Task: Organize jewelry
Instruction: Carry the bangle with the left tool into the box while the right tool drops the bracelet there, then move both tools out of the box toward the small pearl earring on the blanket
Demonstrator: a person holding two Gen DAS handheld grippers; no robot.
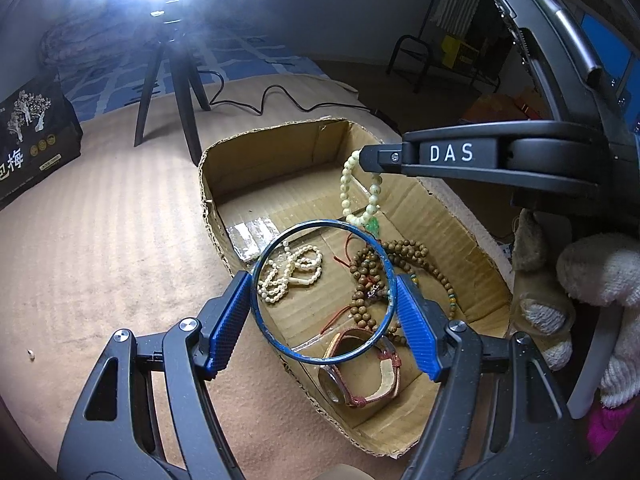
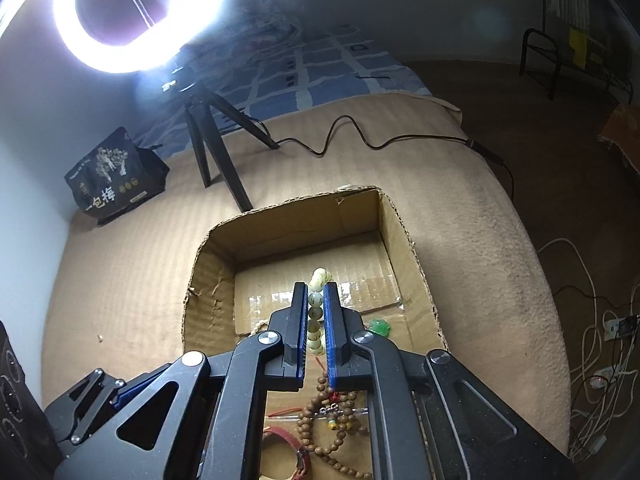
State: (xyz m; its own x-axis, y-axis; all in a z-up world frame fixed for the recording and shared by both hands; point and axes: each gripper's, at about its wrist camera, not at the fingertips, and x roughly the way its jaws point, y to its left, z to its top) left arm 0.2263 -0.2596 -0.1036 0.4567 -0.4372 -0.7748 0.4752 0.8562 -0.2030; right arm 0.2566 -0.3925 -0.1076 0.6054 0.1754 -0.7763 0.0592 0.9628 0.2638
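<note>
Between the blue pads (image 1: 224,322) of the left gripper (image 1: 323,320) sits a blue bangle (image 1: 323,291), clamped at its two sides and held above the cardboard box (image 1: 280,148). Below and beyond it, on the box floor, lie a cream bead strand (image 1: 290,276), a brown wooden bead strand (image 1: 404,264) and a red-strapped watch (image 1: 360,376). Ahead and to the right, the right gripper (image 2: 318,326) is closed on a pale bead bracelet (image 1: 356,196), which hangs from its fingertips over the box interior with a green pendant (image 1: 372,226) at the bottom. Beyond the box on the tan cover (image 1: 100,240) stand a black tripod (image 1: 172,92) under a ring light (image 2: 140,12), its cable (image 2: 360,136) and a dark printed bag (image 1: 34,136).
</note>
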